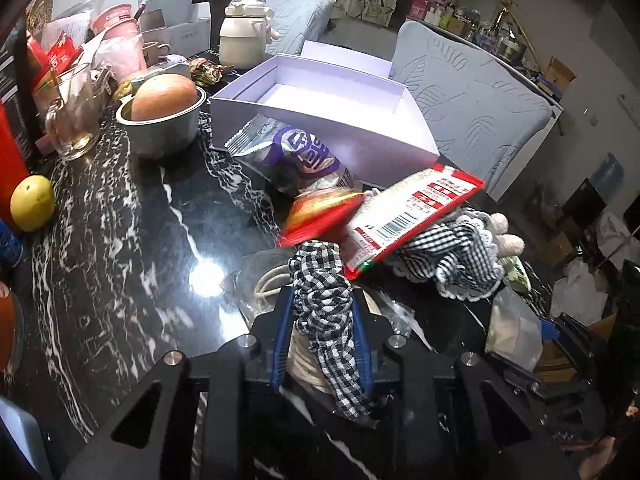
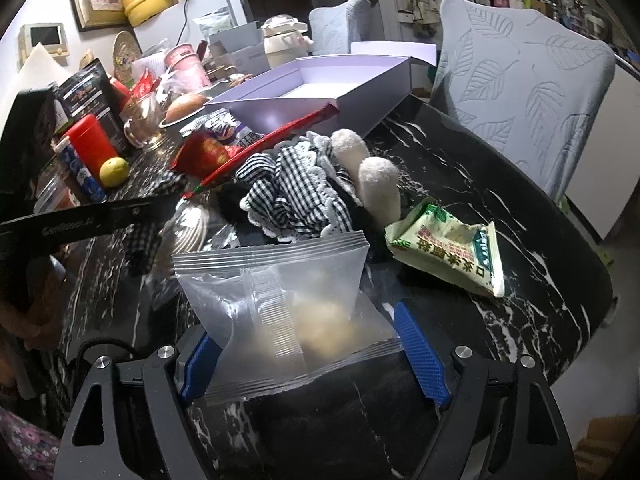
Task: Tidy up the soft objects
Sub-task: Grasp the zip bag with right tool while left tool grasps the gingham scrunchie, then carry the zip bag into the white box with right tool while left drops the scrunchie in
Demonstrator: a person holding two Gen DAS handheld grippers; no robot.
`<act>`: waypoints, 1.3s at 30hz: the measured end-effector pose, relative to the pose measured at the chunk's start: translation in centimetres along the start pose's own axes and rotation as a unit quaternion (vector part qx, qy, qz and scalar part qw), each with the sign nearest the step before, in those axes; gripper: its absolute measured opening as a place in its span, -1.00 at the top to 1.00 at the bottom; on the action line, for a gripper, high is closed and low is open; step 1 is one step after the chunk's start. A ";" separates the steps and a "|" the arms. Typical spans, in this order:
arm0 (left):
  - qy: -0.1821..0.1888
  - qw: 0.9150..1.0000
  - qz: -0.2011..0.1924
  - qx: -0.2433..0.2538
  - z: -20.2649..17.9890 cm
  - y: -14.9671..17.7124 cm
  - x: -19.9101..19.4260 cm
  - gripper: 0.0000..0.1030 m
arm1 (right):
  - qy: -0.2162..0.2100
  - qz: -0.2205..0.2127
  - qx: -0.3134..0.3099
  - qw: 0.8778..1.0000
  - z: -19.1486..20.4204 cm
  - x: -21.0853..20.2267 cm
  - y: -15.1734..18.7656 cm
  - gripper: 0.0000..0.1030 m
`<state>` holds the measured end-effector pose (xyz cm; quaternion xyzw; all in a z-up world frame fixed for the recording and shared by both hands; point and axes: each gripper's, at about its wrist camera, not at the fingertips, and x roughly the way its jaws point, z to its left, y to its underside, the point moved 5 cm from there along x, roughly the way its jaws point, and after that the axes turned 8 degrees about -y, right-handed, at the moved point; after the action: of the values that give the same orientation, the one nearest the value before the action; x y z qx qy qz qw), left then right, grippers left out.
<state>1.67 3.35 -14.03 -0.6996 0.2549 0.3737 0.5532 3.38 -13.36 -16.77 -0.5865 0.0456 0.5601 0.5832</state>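
Gingham cloth (image 1: pixel 324 320) sits between the blue pads of the left hand-held gripper (image 1: pixel 322 300), whose jaws stand narrow and pinch it. The cloth's long axis runs along the fingers, from near the camera out toward the pile ahead. One end trails under the red packet (image 1: pixel 416 216), so the packet is likely to shift when the cloth is lifted. The open white box (image 1: pixel 320 100), the likely destination, lies straight ahead of this gripper, beyond the silver snack bag (image 1: pixel 296 152), on the black marble desk (image 1: pixel 140 220).

The right hand-held gripper (image 2: pixel 312 352) stands wide, its pads bracketing a clear pouch (image 2: pixel 280 300) crosswise; firm contact cannot be confirmed. From it the box (image 2: pixel 340 92) lies ahead and well apart, past the gingham plush (image 2: pixel 312 184). The left hand is nearer the box.
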 end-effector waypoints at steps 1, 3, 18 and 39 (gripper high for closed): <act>0.002 1.000 -0.001 0.000 0.0 0.2 -0.3 0.48 | 0.002 -0.002 0.001 1.000 0.0 -0.1 0.1 -0.57; 0.006 1.000 -0.004 0.001 -0.2 0.6 -1.0 0.48 | 0.006 -0.007 -0.001 1.000 0.0 -0.4 0.2 -0.55; 0.034 0.998 -0.043 0.011 -1.2 1.5 -5.7 0.48 | 0.005 -0.045 -0.028 0.999 2.3 -2.9 0.0 -0.55; 0.070 0.987 -0.139 0.044 -3.9 -4.0 -11.1 0.48 | 0.020 -0.110 -0.074 0.991 4.3 -9.6 -6.6 -0.55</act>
<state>-0.84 -0.01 -2.31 -0.7277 0.2094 0.2314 0.6108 1.92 -13.85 -4.44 -0.6403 -0.0491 0.4830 0.5952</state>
